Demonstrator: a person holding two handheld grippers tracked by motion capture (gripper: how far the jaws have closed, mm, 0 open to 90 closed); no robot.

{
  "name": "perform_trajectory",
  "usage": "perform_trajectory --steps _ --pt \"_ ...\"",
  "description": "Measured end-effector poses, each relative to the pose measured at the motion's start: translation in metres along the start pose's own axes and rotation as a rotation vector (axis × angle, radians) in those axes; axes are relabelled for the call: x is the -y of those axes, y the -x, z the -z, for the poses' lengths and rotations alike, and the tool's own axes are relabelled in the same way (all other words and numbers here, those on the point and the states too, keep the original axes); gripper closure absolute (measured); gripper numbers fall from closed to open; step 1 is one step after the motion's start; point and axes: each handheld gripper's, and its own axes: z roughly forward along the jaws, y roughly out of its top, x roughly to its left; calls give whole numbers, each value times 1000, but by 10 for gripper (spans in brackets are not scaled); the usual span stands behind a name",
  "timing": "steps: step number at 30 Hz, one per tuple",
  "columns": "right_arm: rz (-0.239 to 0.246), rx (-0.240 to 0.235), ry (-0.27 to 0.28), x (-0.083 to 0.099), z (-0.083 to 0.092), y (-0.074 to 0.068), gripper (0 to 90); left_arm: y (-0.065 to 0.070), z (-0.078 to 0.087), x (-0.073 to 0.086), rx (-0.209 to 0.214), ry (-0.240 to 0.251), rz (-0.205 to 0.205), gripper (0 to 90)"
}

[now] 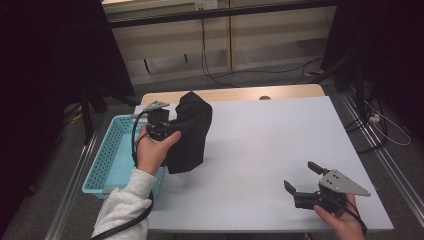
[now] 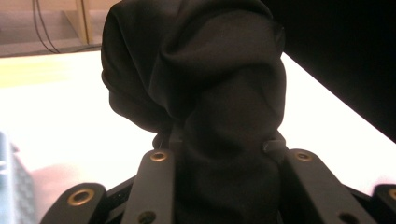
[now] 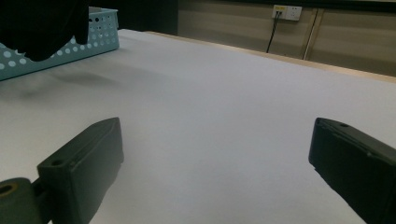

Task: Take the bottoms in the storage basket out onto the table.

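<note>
A: Black cloth, a soft bunched garment (image 1: 192, 131), is clamped in the left gripper (image 1: 186, 123) and hangs off the table, just beside the light-blue perforated plastic basket (image 1: 111, 150). In the left gripper view the fabric (image 2: 205, 93) is wedged btwn the two jaws, which press on it from both sides.

B: So pick-up is done?

A: Looks done, yes. Cloth's bottom edge seems clear of the white tabletop (image 1: 270, 150), or barely brushing it; can't tell for sure. It isn't in the basket yet, though it hangs right by the near rim.

B: Right side?

A: Right gripper (image 1: 304, 180) sits low over the front right part of the table, jaws spread wide w/ nothing btwn them. Its own view shows bare tabletop (image 3: 210, 116) ahead, plus the basket (image 3: 100, 35) and a corner of the dark cloth (image 3: 42, 28) far off.

B: What's left?

A: Prob. carrying the cloth over the basket, lowering it in and letting go. The basket's visible part looks empty. Approx. halfway, as a guess.
</note>
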Motion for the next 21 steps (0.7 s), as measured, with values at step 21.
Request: perform_trajectory --steps 21 --pt "10 9 6 -1 -1 0 23 37 -65 51 114 -36 -31 657"
